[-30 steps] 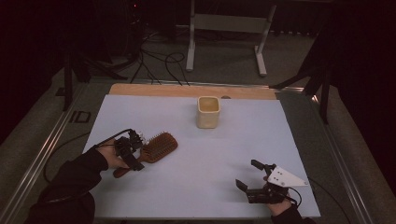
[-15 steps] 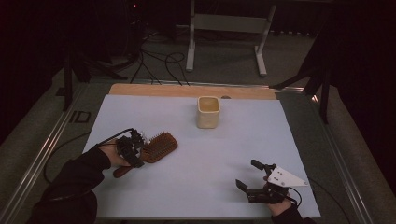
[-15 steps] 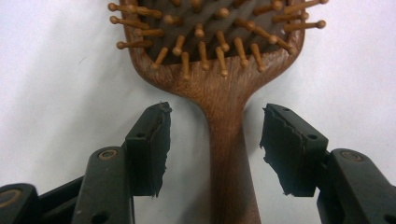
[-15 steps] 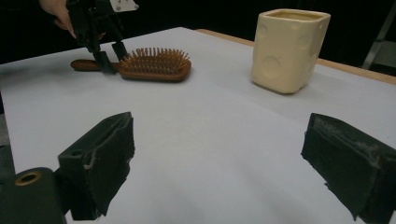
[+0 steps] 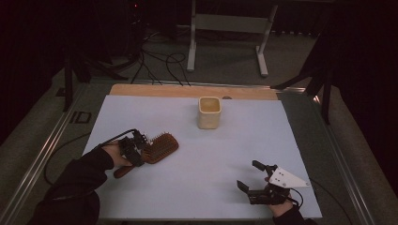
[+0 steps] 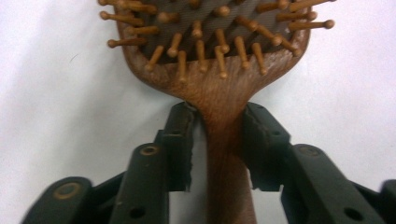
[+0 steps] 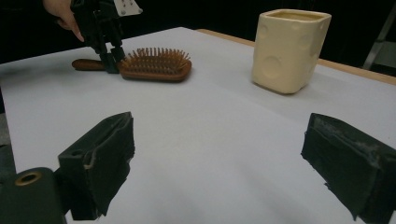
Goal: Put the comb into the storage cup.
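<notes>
Hairbrush (image 6: 219, 70) neck between left claw (image 6: 217, 140) jaws

Left gripper (image 5: 141, 151) and hairbrush (image 5: 159, 146) shifted slightly nearer table's near edge.

Low over the white bench (image 7: 224, 140), the right claw (image 7: 219, 158) has its two black jaws spread wide apart with nothing between them. Farther off, a wooden hairbrush (image 7: 152, 65) lies bristles up, and the left claw (image 7: 109, 58), held by a hand (image 7: 63, 14), comes down at its neck where head meets handle. A cream square cup (image 7: 289, 46) stands upright, well apart from the brush.
</notes>
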Available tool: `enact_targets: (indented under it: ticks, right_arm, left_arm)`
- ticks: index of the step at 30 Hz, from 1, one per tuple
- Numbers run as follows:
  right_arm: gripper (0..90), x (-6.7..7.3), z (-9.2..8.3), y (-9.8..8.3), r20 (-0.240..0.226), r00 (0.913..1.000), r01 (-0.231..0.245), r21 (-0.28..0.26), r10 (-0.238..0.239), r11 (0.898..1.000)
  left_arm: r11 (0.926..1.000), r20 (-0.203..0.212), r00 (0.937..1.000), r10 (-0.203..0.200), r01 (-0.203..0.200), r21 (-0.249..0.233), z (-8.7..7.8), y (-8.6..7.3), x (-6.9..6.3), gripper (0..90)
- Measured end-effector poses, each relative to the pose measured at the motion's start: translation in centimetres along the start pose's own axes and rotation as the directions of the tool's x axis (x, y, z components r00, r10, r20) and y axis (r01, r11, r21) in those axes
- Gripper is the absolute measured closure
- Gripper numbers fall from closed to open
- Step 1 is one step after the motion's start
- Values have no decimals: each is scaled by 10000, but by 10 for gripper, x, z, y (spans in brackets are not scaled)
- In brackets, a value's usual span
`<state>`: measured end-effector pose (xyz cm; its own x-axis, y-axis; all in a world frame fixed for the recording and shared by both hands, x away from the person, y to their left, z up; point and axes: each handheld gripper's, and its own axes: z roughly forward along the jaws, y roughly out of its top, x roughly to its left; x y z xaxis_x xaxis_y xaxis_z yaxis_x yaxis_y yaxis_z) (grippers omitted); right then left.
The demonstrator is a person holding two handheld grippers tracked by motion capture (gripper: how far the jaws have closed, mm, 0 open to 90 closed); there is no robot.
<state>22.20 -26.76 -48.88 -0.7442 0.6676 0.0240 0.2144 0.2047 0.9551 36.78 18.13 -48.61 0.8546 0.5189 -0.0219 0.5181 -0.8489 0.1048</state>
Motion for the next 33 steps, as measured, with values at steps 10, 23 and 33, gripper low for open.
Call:
enact_targets:
  ticks: [10, 23, 33]
  right_arm:
    - [90, 0, 0, 0, -39, 10000, 11, -4, -11, 10000]
    - [90, 0, 1, 0, -30, 10000, -34, -4, 34, 10000]
    - [90, -1, 1, 0, -16, 10000, -16, 0, 16, 10000]
  left_arm:
    - [9987, 21, 9987, -512, 512, 23, 1, 0, 0, 724]
    - [9897, 110, 9935, -1133, 1139, -863, 0, -12, 0, 741]
    - [9770, 222, 9900, -1393, 1411, -1596, -1, -17, -1, 742]
